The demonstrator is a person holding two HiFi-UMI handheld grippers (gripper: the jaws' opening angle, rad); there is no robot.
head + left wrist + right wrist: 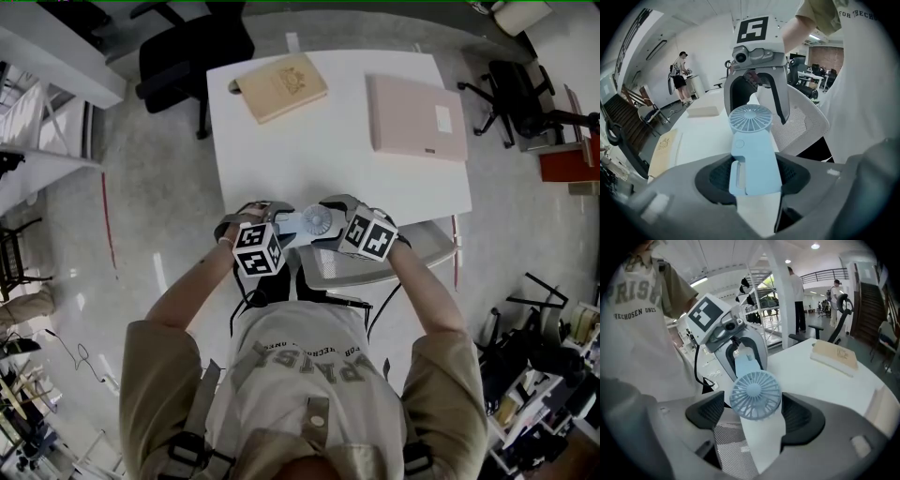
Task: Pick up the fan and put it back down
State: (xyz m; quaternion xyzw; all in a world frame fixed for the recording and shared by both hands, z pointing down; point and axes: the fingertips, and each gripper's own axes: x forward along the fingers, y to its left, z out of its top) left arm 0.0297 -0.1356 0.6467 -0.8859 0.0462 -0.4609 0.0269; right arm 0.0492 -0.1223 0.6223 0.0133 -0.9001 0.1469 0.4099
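Nearest the head camera, our own grey shirt (pixel 300 375) filled the bottom of the frame, with both forearms reaching up toward the middle.

Beyond them the white bench (pixel 309 141) took up the centre. A white mesh chair (pixel 422 248) was tucked against its lower right edge, just beside our right forearm.

At the upper right of the bench lay a flat pink case (pixel 417 117), and at the upper left a tan book (pixel 281 86). Both were well apart from where we worked, so nothing crowded the near edge.

The left gripper (pixel 752 177) and the right gripper (pixel 753 417) faced each other over that near edge, slightly below the middle of the head view. Between them sat the light blue fan (pixel 317 221).

The left gripper's jaws were clamped on the fan's handle, which filled the gap between the pads in the left gripper view. That low grip left the round grille free and pointing toward the other gripper.

The right gripper's jaws stood wide apart around the grille, with a clear gap on each side and no pad touching it. We judged that the left gripper alone carried the fan, and the right was placed only to steady or receive it.

We could not tell whether the fan's base touched the bench or hung just above it.
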